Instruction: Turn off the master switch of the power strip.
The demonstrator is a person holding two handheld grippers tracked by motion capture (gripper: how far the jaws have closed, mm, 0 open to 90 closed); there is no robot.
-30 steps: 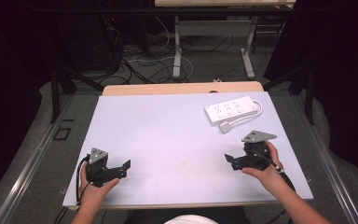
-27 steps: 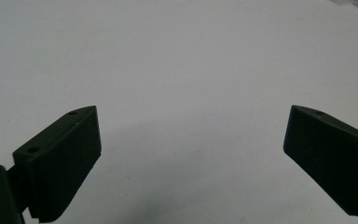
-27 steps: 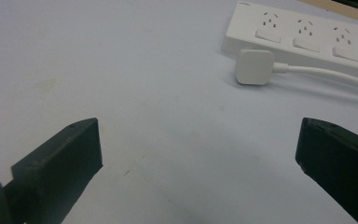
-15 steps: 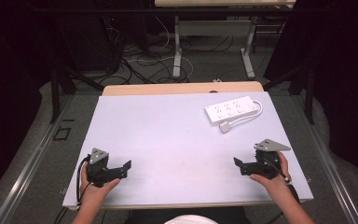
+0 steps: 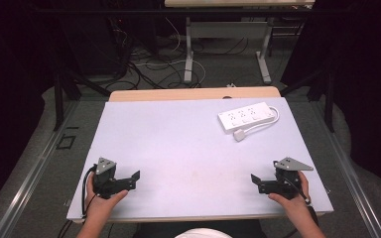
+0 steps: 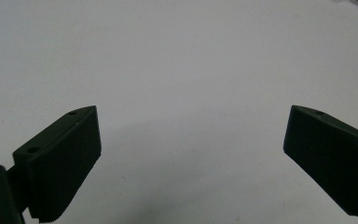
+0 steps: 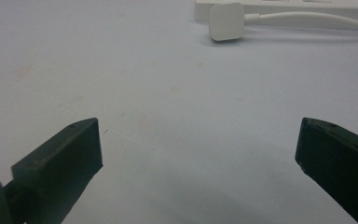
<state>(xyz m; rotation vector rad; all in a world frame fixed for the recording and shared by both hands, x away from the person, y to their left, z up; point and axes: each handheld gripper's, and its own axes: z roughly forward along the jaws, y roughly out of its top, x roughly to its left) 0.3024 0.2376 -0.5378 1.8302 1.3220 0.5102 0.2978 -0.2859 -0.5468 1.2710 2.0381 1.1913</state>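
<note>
A white power strip (image 5: 247,117) lay at the table's (image 5: 188,144) far right, its plug (image 7: 226,21) just beside it. Near the front edge, the left gripper (image 5: 135,179) and right gripper (image 5: 256,182) sat wide open, empty.

- We see the table (image 5: 188,144) evenly lit from above, pale and without glare, while the room around it falls into near black.
- Our high view is soft and grainy.
- In our gripper views, soft shadows pool under the jaws, and the plug (image 7: 226,21) looks slightly blurred.
</note>
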